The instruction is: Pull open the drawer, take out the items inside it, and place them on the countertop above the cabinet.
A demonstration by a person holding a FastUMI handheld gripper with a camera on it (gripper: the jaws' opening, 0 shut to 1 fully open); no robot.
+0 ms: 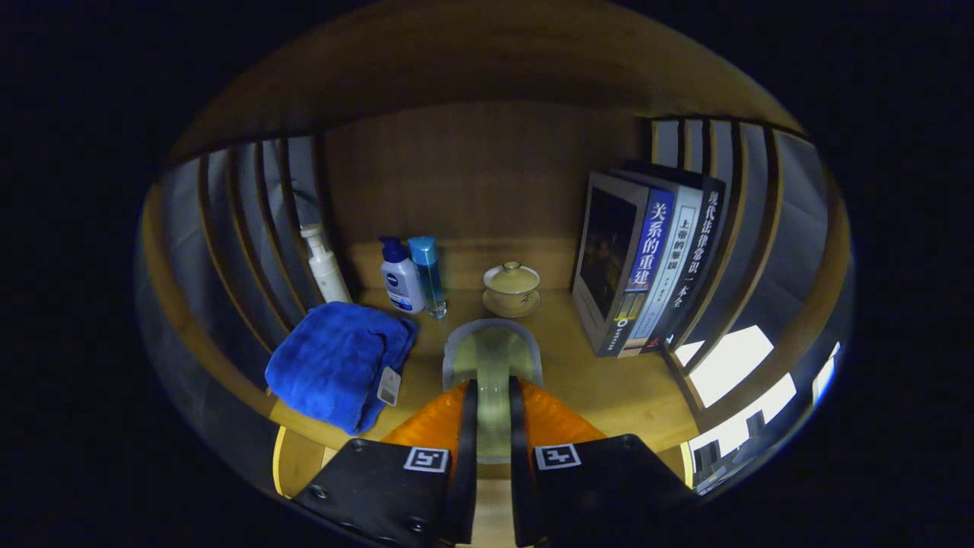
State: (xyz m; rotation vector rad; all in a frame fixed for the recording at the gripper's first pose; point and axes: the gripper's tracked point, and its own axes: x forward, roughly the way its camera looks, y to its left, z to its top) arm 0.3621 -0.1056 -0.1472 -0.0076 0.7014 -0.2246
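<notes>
On the desk we see, from the left, a white pump bottle [325, 266], a folded blue towel [335, 361], two small bottles [415, 278] and a lidded cup [511, 288]. Our tongs [493, 392] are clenched on a clear glass [491, 356]. Books [647, 266] stand at the right.
</notes>
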